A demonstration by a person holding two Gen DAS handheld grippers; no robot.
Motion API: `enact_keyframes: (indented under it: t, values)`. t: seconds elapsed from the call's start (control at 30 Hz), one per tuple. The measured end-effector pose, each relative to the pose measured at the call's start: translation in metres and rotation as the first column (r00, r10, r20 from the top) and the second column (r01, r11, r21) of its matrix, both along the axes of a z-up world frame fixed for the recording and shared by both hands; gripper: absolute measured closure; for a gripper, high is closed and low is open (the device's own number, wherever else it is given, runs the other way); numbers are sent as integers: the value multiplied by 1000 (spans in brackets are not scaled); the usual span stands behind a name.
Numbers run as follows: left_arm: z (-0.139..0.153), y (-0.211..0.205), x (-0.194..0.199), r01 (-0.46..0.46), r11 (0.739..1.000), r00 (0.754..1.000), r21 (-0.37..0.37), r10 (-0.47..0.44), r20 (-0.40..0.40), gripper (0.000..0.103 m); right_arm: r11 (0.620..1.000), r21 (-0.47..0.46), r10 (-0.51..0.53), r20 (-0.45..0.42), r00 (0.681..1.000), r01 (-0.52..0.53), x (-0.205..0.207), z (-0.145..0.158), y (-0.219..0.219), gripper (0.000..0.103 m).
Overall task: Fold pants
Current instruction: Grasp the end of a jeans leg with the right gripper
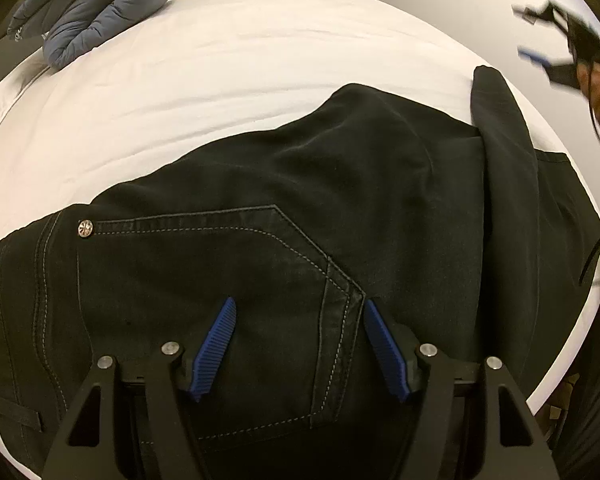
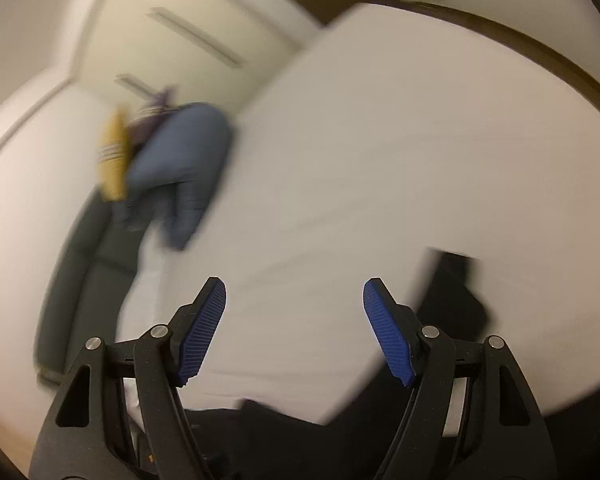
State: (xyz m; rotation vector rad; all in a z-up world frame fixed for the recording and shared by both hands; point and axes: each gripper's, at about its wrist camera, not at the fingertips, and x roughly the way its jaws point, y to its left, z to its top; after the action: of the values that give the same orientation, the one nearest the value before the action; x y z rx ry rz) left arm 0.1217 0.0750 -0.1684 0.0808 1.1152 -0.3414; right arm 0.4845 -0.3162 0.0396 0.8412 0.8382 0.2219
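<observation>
Black pants [image 1: 300,208] lie on a white bed [image 1: 220,64], back pocket and a metal rivet facing up, one leg folded across at the right. My left gripper [image 1: 298,308] is open and hovers just over the back pocket, holding nothing. My right gripper [image 2: 294,292] is open and empty above the white sheet [image 2: 380,160]; its view is blurred by motion. Parts of the black pants [image 2: 456,300] show at its right and bottom edge. The right gripper also shows in the left wrist view [image 1: 548,44], raised at the far right.
A blue-grey quilted jacket [image 1: 96,8] lies at the bed's far left corner, also in the right wrist view [image 2: 180,160] beside a yellow item [image 2: 114,160]. White cupboards [image 2: 180,32] stand behind. The bed's right edge [image 1: 588,280] is close.
</observation>
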Motion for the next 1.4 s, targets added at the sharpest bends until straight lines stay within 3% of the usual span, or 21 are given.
enact_keyframes:
  t: [0.07, 0.13, 0.23, 0.3, 0.37, 0.43, 0.5, 0.53, 0.57, 0.7, 0.83, 1.0, 1.07, 1.17, 1.2, 1.27, 1.4]
  values:
    - [0, 0, -1, 2, 1000, 1000, 1, -2, 1, 35, 996, 72, -41, -58, 997, 46, -14, -30, -10, 31]
    - [0, 2, -1, 3, 1000, 1000, 1, -3, 1, 35, 989, 87, -106, -134, 985, 119, -20, -60, -27, 32]
    - [0, 1, -1, 4, 1000, 1000, 6, -4, 0, 35, 947, 174, -220, -263, 939, 270, -31, -118, -51, 33]
    - [0, 0, -1, 3, 1000, 1000, 11, -3, -1, 35, 929, 231, -223, -269, 937, 288, -38, -142, -44, 33]
    - [0, -2, 0, 1, 1000, 1000, 15, -1, -3, 34, 927, 253, -215, -246, 945, 277, -26, -148, -44, 36]
    - [-1, -3, 1, 0, 1000, 1000, 19, 0, -3, 34, 936, 272, -167, -208, 964, 221, -7, -146, -37, 65]
    - [-1, -4, 1, -1, 1000, 1000, 22, 1, -4, 34, 959, 232, -120, -186, 975, 162, 19, -137, -33, 87]
    - [-1, -5, 1, -2, 1000, 1000, 22, 2, -4, 34, 967, 206, -111, -183, 977, 148, 31, -132, -24, 95]
    - [-1, -5, 1, -3, 1000, 1000, 22, 3, -3, 34, 978, 156, -108, -183, 977, 137, 46, -122, -22, 95]
    - [0, -6, 1, -1, 1000, 1000, 26, 1, 1, 34, 997, -68, -34, -142, 989, 24, 68, -66, 22, 95]
    - [1, -7, 1, -2, 1000, 1000, 26, 2, 0, 33, 967, -204, 135, -86, 987, -150, 116, -31, 64, 95]
    - [0, -5, 0, 1, 1000, 1000, 25, -1, 4, 33, 960, -178, 201, -99, 975, -216, 131, -28, 84, 94]
    - [0, -5, 0, 1, 1000, 1000, 24, -1, 2, 33, 960, -75, 260, -107, 960, -269, 137, -36, 91, 90]
    - [0, -4, 0, 1, 1000, 1000, 25, -1, 4, 33, 970, -14, 242, -40, 970, -242, 144, -31, 106, 63]
    - [0, -4, 0, 1, 1000, 1000, 25, -1, 4, 33, 980, -15, 198, -23, 980, -198, 140, -27, 109, 47]
    - [0, -4, 0, 4, 1000, 1000, 27, -4, 5, 33, 989, 3, 150, -1, 989, -150, 132, -32, 100, 47]
    - [0, -3, 0, 4, 1000, 1000, 26, -4, 6, 33, 981, -111, 150, -82, 985, -159, 119, -35, 102, 47]
